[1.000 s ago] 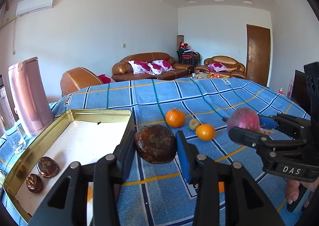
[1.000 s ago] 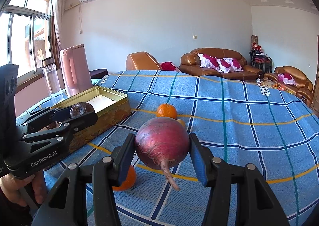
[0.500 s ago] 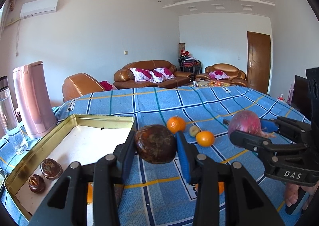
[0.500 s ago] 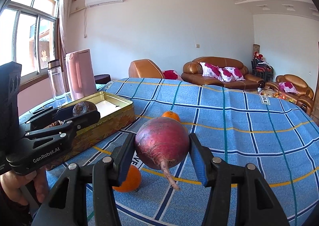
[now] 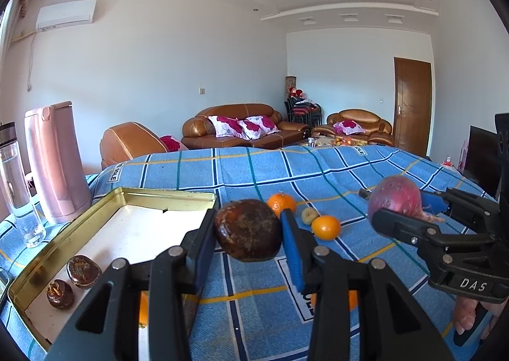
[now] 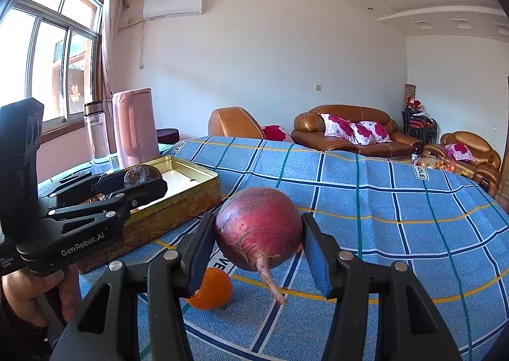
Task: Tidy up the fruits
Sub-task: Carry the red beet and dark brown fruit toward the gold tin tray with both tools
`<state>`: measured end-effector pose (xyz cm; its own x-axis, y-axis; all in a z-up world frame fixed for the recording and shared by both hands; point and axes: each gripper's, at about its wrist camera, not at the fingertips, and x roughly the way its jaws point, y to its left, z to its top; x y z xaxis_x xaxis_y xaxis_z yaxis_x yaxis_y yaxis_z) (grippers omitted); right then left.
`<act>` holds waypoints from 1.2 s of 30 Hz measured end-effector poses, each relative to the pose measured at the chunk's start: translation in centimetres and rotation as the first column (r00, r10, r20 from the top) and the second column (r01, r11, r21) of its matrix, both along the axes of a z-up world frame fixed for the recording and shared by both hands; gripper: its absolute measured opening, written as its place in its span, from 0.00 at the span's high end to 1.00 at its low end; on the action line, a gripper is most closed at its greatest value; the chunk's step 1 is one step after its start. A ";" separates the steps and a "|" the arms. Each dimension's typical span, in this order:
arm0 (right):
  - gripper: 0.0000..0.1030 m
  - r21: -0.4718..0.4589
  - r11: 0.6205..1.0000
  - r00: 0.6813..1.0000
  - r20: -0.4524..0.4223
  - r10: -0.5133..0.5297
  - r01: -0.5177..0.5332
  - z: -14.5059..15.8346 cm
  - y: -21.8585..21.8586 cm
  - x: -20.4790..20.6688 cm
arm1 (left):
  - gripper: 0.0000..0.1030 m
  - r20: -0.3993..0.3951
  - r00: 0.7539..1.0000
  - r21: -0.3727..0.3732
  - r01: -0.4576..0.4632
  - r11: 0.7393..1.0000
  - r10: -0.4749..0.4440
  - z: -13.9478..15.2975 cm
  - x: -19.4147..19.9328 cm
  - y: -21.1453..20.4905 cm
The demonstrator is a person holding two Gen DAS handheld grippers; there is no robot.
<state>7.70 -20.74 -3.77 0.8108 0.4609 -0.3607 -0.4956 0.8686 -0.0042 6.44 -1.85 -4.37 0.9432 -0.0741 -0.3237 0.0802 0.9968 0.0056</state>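
The left gripper (image 5: 248, 235) is clamped on a dark brown wrinkled fruit (image 5: 248, 233) held above the blue checked cloth (image 5: 254, 176), just right of the gold tin (image 5: 133, 194), whose near end is cut off behind the black fingers. The right gripper (image 6: 259, 233) pinches a red-purple root (image 6: 259, 227) (its tail hangs down), which hides most of one orange (image 6: 298, 247). Another orange (image 6: 211, 289) lies half behind the left finger.

Blue checked tablecloth (image 5: 254, 170); gold tin (image 5: 159, 194); purple-red root (image 6: 258, 229); oranges (image 5: 326, 226).
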 end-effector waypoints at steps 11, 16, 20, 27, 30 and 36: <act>0.46 0.014 1.000 1.000 0.027 0.002 -0.002 0.2 -0.4 -0.7 | 0.60 0.028 1.000 -0.005 -0.004 1.000 0.004 0.2 -0.5 0.0; 0.46 0.021 1.000 0.999 0.039 0.005 -0.006 0.3 -0.6 -1.1 | 0.60 0.045 0.999 -0.007 -0.006 1.000 0.006 0.3 -0.9 0.1; 0.46 0.024 1.000 0.999 0.045 0.009 -0.010 0.4 -0.6 -1.3 | 0.60 0.050 0.999 -0.012 -0.006 1.000 0.007 0.3 -1.0 0.3; 0.46 0.023 1.000 0.999 0.036 0.013 -0.013 0.3 -0.7 -1.1 | 0.60 0.037 0.999 -0.013 -0.025 1.000 0.025 0.3 -0.9 0.3; 0.46 0.025 1.000 0.999 0.038 0.010 -0.011 0.3 -0.8 -1.1 | 0.60 0.037 0.999 -0.014 -0.024 1.000 0.025 0.3 -0.8 0.4; 0.46 0.023 1.000 0.999 0.034 0.005 -0.006 0.3 -0.5 -0.9 | 0.60 0.016 0.999 -0.017 -0.049 0.999 0.050 0.2 -0.6 0.7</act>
<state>6.81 -21.27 -3.46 0.8198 0.4731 -0.3226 -0.5002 0.8659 -0.0012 5.79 -1.17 -4.19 0.9510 -0.0323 -0.3075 0.0307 0.9995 -0.0101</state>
